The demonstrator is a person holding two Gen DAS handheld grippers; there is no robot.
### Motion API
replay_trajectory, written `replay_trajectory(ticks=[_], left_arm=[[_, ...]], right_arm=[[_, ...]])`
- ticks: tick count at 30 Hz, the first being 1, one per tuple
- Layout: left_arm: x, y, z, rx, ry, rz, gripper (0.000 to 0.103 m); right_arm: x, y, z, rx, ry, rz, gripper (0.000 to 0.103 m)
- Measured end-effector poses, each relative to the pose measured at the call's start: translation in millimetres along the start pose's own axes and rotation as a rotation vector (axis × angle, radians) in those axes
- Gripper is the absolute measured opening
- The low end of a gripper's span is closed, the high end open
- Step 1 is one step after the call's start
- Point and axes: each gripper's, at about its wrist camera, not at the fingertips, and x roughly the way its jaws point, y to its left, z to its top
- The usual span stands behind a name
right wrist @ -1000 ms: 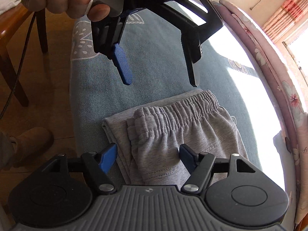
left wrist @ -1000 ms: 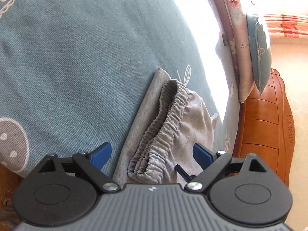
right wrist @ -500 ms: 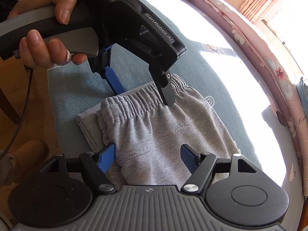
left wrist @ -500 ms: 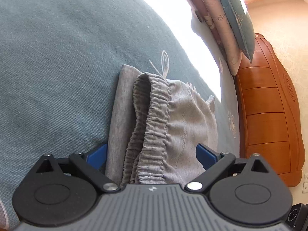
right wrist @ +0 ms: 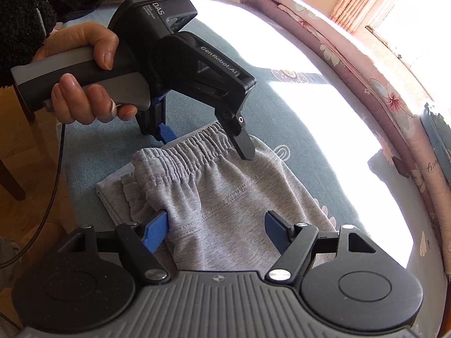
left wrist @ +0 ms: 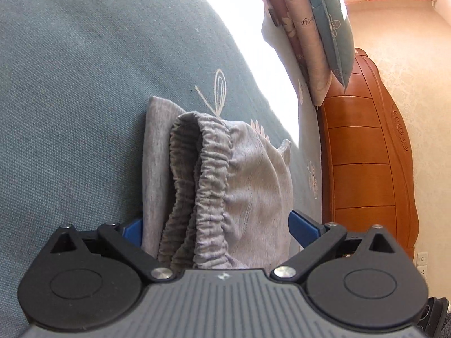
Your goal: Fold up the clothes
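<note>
The grey shorts [right wrist: 225, 197] lie folded on the bed [right wrist: 282, 107]. The left gripper [right wrist: 205, 143] straddles the far waistband, fingers released; the right gripper [right wrist: 217, 232] likewise spread over the near hem, apparently ready to tidy the fold.

Bed [right wrist: 118, 152]: blue-grey cover, sunlit | on it: folded grey shorts [right wrist: 225, 197], near the foot edge | far side: floral quilt [right wrist: 380, 79]

1. The left gripper [right wrist: 207, 140] tilted down over the grey shorts' [right wrist: 225, 197] waistband, jaws spread wide astride it; a hand [right wrist: 84, 84] clasped its handle.
2. The right gripper [right wrist: 217, 231] hung nearer the shorts' folded end, jaws apart, pads off the cloth.
</note>
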Motion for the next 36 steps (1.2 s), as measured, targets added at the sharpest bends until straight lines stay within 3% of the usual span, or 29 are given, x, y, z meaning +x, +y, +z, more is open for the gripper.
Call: replay_trajectory(ticks=[5,8,17,25,31,34,36], left_arm=[[18,-15,23,0.073,0.014,0.042,0.099],[33,-20,42,0.088,0.021,0.025,0.099],[8,-1,5,0.034,0.064,-0.025,0.099],[38,-16,46,0.067,0.061,-0.002,0.099],[24,-26,8,0.140,0.167,0.071,0.094],[31,-32,18,0.145,0.184,0.129,0.089],[38,-38,27,0.155,0.201,0.171,0.078]], right_arm=[[-9,-12,-9,0.048,-0.004,0.005,0.081],[-8,-17,-14,0.071,0.013,-0.022,0.081],[-7,-43,-23,0.167,0.025,-0.072,0.081],[-5,-60,-36,0.213,0.052,-0.100,0.081],[-10,-76,-44,0.278,0.054,-0.116,0.081],[-8,-87,-54,0.326,0.077,-0.105,0.081],[-4,-95,-62,0.361,0.096,-0.098,0.081]])
